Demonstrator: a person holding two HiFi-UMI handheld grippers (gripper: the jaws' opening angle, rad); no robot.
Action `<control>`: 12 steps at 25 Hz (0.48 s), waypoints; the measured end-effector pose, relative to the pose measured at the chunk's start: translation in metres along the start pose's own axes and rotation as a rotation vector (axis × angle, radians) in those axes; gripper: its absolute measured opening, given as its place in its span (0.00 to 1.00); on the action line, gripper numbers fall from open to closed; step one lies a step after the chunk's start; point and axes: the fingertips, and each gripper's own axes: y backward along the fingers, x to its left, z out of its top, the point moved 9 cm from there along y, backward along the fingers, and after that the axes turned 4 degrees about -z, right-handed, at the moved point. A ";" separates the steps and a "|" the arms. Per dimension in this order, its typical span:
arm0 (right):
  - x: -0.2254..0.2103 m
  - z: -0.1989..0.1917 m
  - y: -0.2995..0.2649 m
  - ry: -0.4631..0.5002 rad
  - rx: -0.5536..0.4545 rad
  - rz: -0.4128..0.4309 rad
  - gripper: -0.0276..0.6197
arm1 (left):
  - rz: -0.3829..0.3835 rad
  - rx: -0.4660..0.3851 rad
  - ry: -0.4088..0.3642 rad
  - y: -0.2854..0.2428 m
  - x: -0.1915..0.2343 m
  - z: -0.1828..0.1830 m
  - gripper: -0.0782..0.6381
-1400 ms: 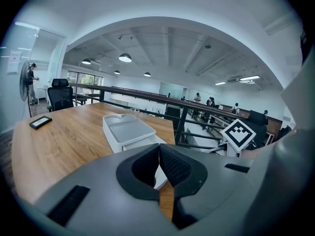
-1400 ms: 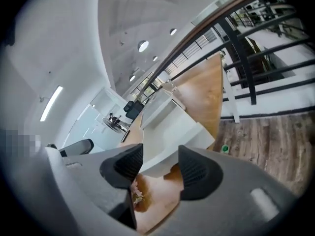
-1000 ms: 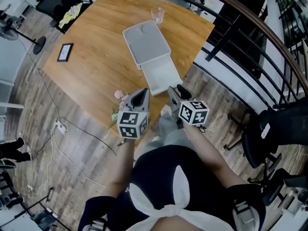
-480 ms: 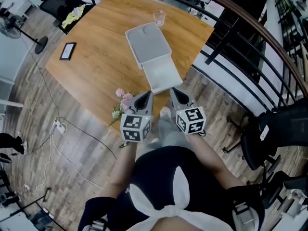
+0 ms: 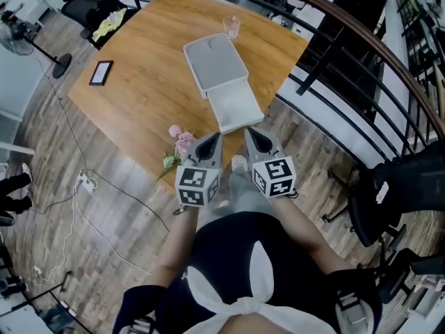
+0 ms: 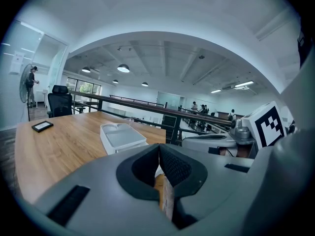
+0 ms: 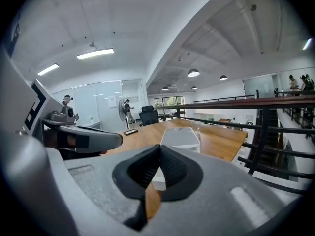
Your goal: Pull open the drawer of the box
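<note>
The right gripper [image 5: 250, 132] has been drawn back from the drawer [image 5: 236, 110] at the table's near edge and rolled, its jaws brought together on nothing.

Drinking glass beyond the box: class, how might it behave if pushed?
The drinking glass looks clear, so it is probably fragile and light. Standing upright, it might tip rather than slide. It stands near the table edge, so it could fall.

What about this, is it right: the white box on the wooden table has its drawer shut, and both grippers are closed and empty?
Not quite: the head view shows the drawer pulled out of the white box toward the person. The rest holds: the box is on the wooden table, and the left gripper and right gripper are closed and empty.
</note>
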 end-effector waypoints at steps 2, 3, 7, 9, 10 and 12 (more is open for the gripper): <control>0.003 0.000 0.004 0.001 -0.001 0.001 0.04 | 0.000 -0.002 -0.003 0.003 -0.003 0.000 0.13; 0.004 0.001 0.005 0.002 -0.003 0.001 0.04 | 0.000 -0.003 -0.005 0.005 -0.004 0.000 0.13; 0.007 0.002 0.012 0.004 -0.009 -0.001 0.04 | -0.003 -0.007 -0.010 0.009 -0.008 0.000 0.13; 0.007 0.002 0.014 0.006 -0.010 -0.006 0.04 | -0.005 -0.010 -0.011 0.009 -0.010 0.000 0.13; 0.006 0.002 0.016 0.008 -0.011 -0.009 0.04 | -0.006 -0.011 -0.013 0.009 -0.011 0.000 0.13; 0.006 0.002 0.018 0.009 -0.013 -0.013 0.04 | -0.008 -0.011 -0.015 0.009 -0.014 0.000 0.13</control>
